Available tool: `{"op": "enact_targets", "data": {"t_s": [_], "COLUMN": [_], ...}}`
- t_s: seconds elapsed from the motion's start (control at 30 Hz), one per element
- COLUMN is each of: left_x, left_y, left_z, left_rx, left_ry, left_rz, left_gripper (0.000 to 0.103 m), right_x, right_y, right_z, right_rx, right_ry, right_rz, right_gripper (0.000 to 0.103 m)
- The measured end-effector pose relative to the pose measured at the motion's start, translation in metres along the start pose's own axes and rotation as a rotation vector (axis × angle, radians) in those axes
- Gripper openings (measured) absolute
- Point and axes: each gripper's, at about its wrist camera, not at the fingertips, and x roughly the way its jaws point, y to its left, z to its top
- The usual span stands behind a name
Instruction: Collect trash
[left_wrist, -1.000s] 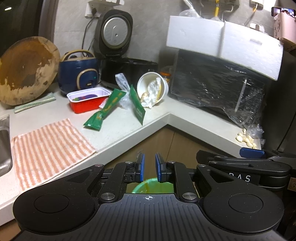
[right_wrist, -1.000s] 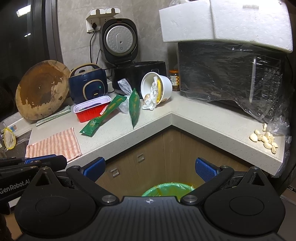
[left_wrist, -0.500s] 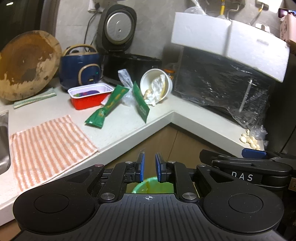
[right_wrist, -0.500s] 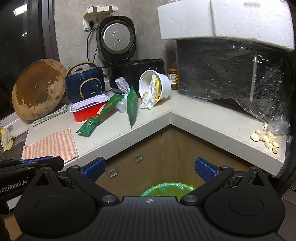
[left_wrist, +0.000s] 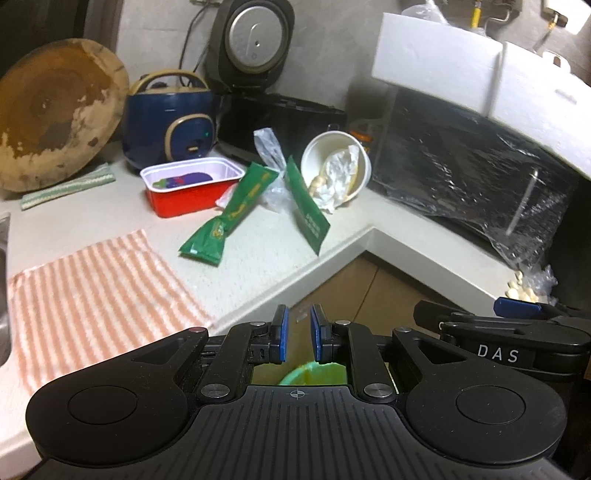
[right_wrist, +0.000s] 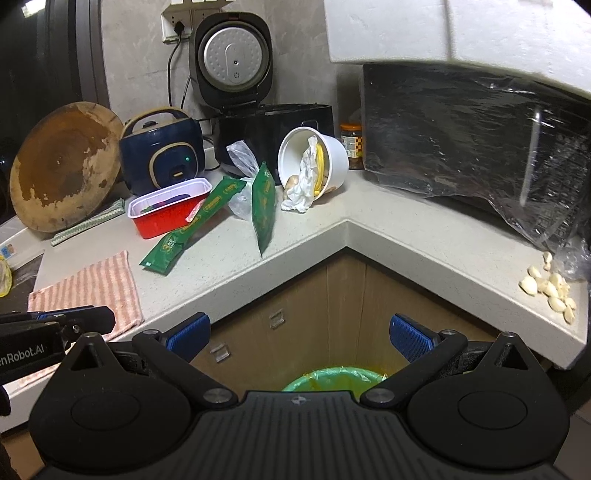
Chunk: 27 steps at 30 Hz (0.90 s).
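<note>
Right wrist view: trash all on the counter (right_wrist: 332, 236), nothing collected yet; white cup (right_wrist: 314, 162), two green packets (right_wrist: 264, 206), red tray (right_wrist: 166, 210) untouched; bin (right_wrist: 332, 378) below; right gripper (right_wrist: 299, 334) spread wide, empty; left gripper (left_wrist: 297, 338) nearly closed, a narrow gap, holding nothing.

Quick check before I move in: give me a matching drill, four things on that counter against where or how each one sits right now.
Things:
1. white paper cup
2. red tray
3. garlic cloves
4. striped cloth

Places or states:
A. loose pile at the counter's far right end
B. spread flat near the counter's front edge, left side
C. tipped on its side, crumpled tissue spilling out
D. upright in front of the blue rice cooker

Pairs: 1-C, 2-D, 3-A, 4-B
</note>
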Motion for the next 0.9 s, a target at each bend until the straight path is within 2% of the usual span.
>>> {"op": "enact_targets", "data": {"t_s": [0.1, 0.27, 0.33, 0.43, 0.47, 0.57, 0.63, 0.7, 0.77, 0.9], "left_x": [0.02, 0.061, 0.077, 0.106, 0.117, 0.141, 0.154, 0.163, 0.17, 0.178], "left_y": [0.018, 0.067, 0.085, 0.1, 0.104, 0.114, 0.118, 0.119, 0.117, 0.116], "left_z": [0.015, 0.044, 0.052, 0.063, 0.064, 0.067, 0.069, 0.071, 0.071, 0.075], "left_rx": [-0.042, -0.197, -0.262, -0.273, -0.271, -0.282, -0.299, -0.304, -0.291, -0.326], "left_ry": [-0.003, 0.004, 0.002, 0.042, 0.057, 0.094, 0.116, 0.113, 0.087, 0.034], "left_rz": [-0.046, -0.201, -0.191, -0.087, -0.075, -0.134, -0.186, -0.198, -0.157, -0.108], "left_gripper": [0.016, 0.017, 0.017, 0.017, 0.017, 0.017, 0.017, 0.017, 0.017, 0.017], "right_x": [0.018, 0.057, 0.07, 0.084, 0.09, 0.107, 0.115, 0.118, 0.124, 0.153], "right_y": [0.009, 0.033, 0.046, 0.061, 0.066, 0.069, 0.065, 0.057, 0.046, 0.024], "right_z": [0.016, 0.05, 0.062, 0.073, 0.075, 0.081, 0.085, 0.091, 0.1, 0.108], "right_rx": [-0.035, -0.09, -0.118, -0.177, -0.199, -0.223, -0.218, -0.196, -0.134, -0.041], "right_ry": [-0.001, 0.004, 0.001, -0.018, -0.023, 0.004, 0.02, 0.005, -0.014, 0.095], "right_rz": [-0.01, -0.025, -0.037, -0.075, -0.098, -0.161, -0.173, -0.153, -0.112, 0.064], "right_gripper": [0.103, 0.103, 0.103, 0.103, 0.103, 0.103, 0.103, 0.103, 0.103, 0.103]}}
